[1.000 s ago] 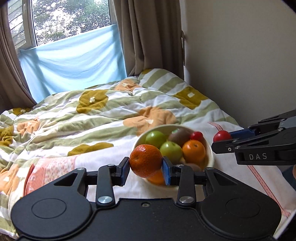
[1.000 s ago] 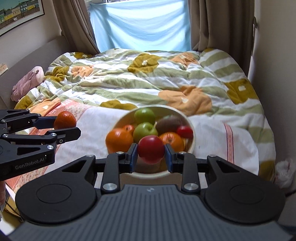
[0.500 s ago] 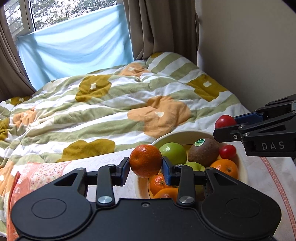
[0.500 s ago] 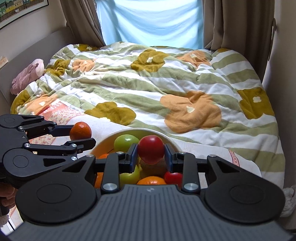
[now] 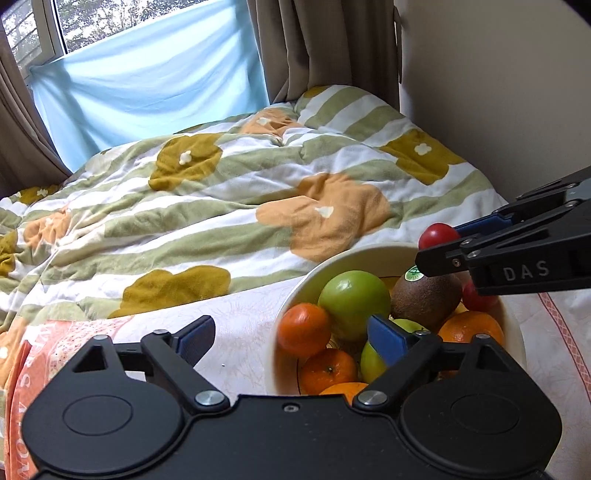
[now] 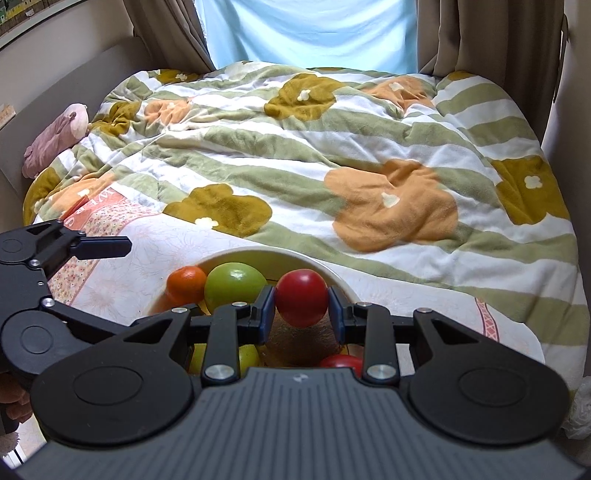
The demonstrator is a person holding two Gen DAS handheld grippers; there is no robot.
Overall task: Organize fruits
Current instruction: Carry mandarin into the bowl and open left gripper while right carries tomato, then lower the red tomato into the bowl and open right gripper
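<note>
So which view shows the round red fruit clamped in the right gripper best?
The right wrist view: the round red fruit sits centred between the right gripper pads, above the cream bowl. The left wrist view shows it small, partly hidden by a finger.

A home bedroom. A bed fills most of both views, covered by a rumpled quilt (image 6: 332, 155) with green stripes and orange and mustard flowers. Behind it, brown curtains (image 5: 325, 48) hang at a window (image 5: 110, 18) whose lower part is covered by a pale blue sheet (image 5: 147, 77). A pink plush toy (image 6: 55, 140) lies against the bed's edge by the wall. A cream bowl (image 5: 295, 295) of fruit sits on a floral cloth (image 5: 236, 317) spread at the bed's near end.
</note>
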